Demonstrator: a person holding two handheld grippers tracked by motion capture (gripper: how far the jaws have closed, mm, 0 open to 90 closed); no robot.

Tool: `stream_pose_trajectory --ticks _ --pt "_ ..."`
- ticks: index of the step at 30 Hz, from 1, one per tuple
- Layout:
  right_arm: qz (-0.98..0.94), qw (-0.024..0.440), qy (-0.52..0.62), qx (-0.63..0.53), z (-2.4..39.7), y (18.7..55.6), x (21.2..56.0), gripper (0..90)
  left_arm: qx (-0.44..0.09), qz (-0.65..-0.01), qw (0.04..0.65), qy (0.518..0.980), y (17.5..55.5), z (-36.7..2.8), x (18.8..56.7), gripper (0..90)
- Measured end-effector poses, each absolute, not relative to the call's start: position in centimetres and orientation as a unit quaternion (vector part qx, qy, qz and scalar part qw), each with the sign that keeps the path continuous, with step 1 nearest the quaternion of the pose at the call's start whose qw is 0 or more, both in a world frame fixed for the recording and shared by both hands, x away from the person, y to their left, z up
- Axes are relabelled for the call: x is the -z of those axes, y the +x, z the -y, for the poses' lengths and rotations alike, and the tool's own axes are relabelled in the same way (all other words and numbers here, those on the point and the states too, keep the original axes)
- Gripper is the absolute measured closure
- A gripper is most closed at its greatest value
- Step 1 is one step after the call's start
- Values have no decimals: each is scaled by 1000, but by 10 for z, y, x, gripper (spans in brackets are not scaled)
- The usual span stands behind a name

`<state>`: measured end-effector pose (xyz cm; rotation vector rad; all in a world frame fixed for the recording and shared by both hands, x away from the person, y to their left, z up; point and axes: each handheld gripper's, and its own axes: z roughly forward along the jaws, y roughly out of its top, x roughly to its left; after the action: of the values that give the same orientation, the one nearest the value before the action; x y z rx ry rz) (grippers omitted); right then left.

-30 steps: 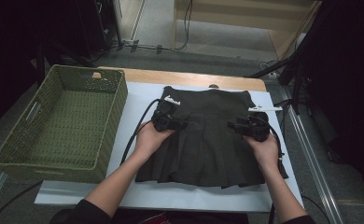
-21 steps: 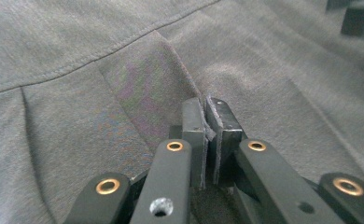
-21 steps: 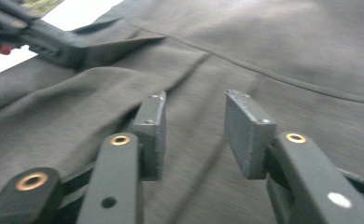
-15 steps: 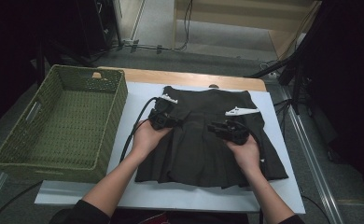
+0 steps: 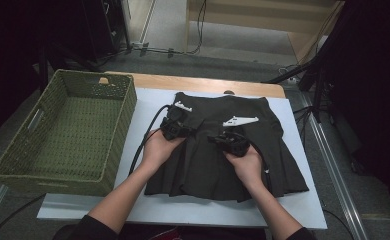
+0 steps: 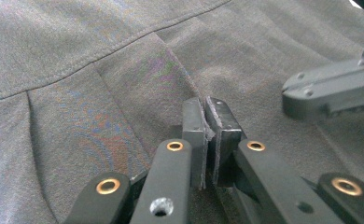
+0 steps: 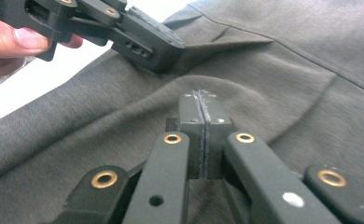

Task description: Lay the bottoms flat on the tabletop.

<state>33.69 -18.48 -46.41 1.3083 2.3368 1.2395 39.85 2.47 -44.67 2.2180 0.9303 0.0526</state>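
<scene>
Skirt (image 5: 223,145) lies flat on the bench (image 5: 293,200) beside the basket (image 5: 63,135), left tongs (image 6: 209,122) and right tongs (image 7: 201,112) both pinched on its cloth near the waist, folding barely begun, basket unfilled.

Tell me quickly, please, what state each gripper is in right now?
Left gripper: shut, pads together on the dark skirt; a pinch of cloth cannot be told.
Right gripper: just closed, shut, resting on the skirt.

Dim room, dark at both sides of the frame. Grey floor (image 5: 173,25) at the top, with black cables (image 5: 199,30) lying across it. Pale wooden furniture (image 5: 263,12) at upper right. White tabletop (image 5: 283,200) with wooden edge.
</scene>
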Motion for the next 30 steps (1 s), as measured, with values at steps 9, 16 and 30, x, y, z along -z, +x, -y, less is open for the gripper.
stream_pose_trajectory --ticks 9,16,30 --pt "-804 89 422 -409 156 335 471 874 -18 -358 362 861 395 -22 445 876" --pt "-824 74 400 -394 136 326 482 874 -10 -355 370 859 392 -18 444 876" --pt "-832 79 389 -388 155 302 477 806 -17 -343 392 853 380 -44 431 570"
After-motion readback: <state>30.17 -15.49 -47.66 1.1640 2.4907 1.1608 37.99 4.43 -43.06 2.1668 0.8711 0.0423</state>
